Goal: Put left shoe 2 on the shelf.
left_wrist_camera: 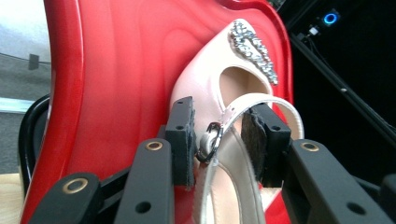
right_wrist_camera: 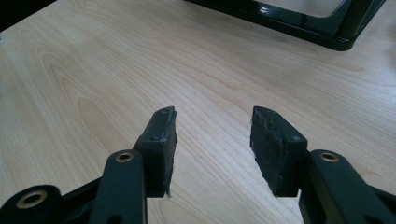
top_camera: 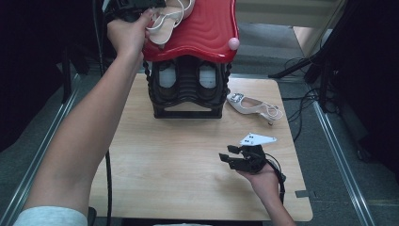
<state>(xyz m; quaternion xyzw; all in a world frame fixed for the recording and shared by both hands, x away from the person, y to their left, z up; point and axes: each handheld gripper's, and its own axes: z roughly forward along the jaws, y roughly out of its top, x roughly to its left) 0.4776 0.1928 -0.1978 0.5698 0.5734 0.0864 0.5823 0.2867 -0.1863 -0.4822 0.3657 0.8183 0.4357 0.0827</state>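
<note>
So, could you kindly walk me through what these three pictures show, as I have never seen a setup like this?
Gladly. A person holds a pair of hand-held tongs in each hand at a wooden table. The high view looks down from above; the other two come from small cameras riding on each pair of tongs, looking along the black jaws. The left tongs reach up to the red top of a black stand, where a pale pink heeled sandal lies; the jaws sit on either side of its strap and buckle, and I cannot tell if they pinch it. The right tongs hover open above the table, holding nothing. A second sandal lies on the table beside the stand.
</note>
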